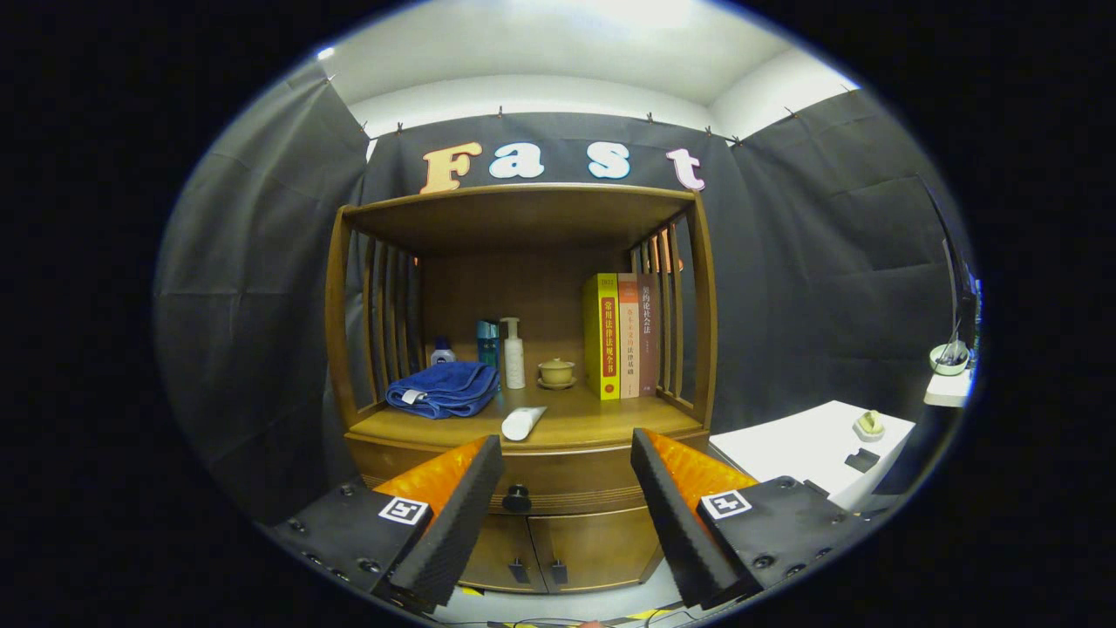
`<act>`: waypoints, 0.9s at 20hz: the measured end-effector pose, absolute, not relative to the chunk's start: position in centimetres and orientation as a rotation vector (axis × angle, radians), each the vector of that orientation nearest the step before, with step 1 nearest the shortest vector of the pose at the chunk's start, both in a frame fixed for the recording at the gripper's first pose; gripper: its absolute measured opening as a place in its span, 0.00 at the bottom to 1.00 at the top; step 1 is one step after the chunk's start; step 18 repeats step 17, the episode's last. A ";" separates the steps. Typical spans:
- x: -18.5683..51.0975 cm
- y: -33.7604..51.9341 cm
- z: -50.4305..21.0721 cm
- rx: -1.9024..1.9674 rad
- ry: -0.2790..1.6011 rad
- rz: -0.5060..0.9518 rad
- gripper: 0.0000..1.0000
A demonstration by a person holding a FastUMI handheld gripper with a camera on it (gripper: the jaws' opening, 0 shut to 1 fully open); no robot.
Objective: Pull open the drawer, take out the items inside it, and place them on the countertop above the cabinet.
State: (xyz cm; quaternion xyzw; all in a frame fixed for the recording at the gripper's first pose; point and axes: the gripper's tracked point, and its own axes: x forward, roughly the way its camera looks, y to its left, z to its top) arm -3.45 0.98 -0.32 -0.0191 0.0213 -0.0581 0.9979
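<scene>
The gripper (567, 462) is spread wide with nothing between its fingers. Just beyond them, in the gap, sits the closed drawer (567, 484) with its dark round knob (516, 499) nearer the left finger. Above it on the countertop (593, 423) lie a white tube (522, 422), a folded blue towel (443, 389), bottles, a small lidded cup (556, 372) and upright books (621, 336). Two cabinet doors (558, 551) sit below.

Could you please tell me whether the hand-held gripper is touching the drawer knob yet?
Apart. In the gripper view the hand-held gripper is open, and the drawer knob sits beyond the fingers, between them, with the drawer front visible around it.
</scene>
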 end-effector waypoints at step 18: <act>-2.7 1.1 -1.4 -0.033 0.062 -0.114 0.98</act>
